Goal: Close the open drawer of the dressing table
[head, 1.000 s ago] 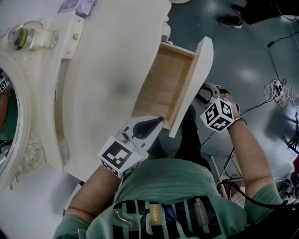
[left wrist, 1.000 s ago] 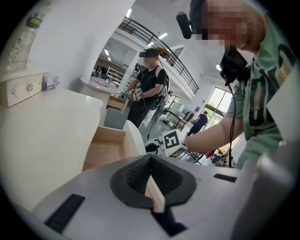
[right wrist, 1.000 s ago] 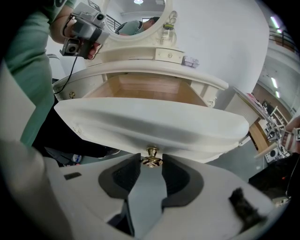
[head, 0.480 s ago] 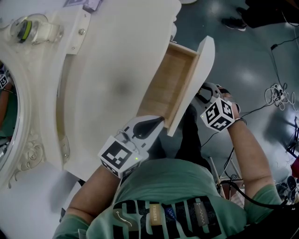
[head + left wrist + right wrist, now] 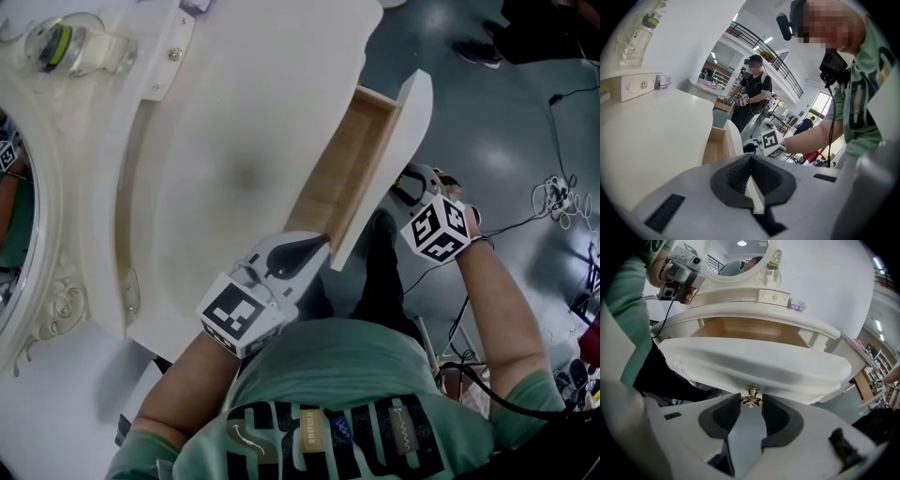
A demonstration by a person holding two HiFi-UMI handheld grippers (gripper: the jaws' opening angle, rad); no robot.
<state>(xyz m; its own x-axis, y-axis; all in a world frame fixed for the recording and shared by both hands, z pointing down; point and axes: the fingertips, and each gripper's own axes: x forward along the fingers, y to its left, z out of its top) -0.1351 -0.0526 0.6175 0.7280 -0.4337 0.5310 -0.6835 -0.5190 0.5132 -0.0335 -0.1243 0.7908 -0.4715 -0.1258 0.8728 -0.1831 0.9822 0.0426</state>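
**Right jaws on the knob, drawer still part open**

The drawer (image 5: 349, 178) stands part-way out from under the dressing table's worktop (image 5: 234, 122), its wooden inside showing. The right gripper (image 5: 751, 405) has its jaws set round the brass knob (image 5: 752, 397), and the pads seem to touch it on both sides, so I judge it a grasp. The drawer front (image 5: 759, 364) lies straight ahead of those jaws, its long axis crosswise to them. The closing push should therefore run along the jaws' own line. The left gripper (image 5: 302, 251), jaws clenched on nothing, sits at the front's near end. The right is better placed.
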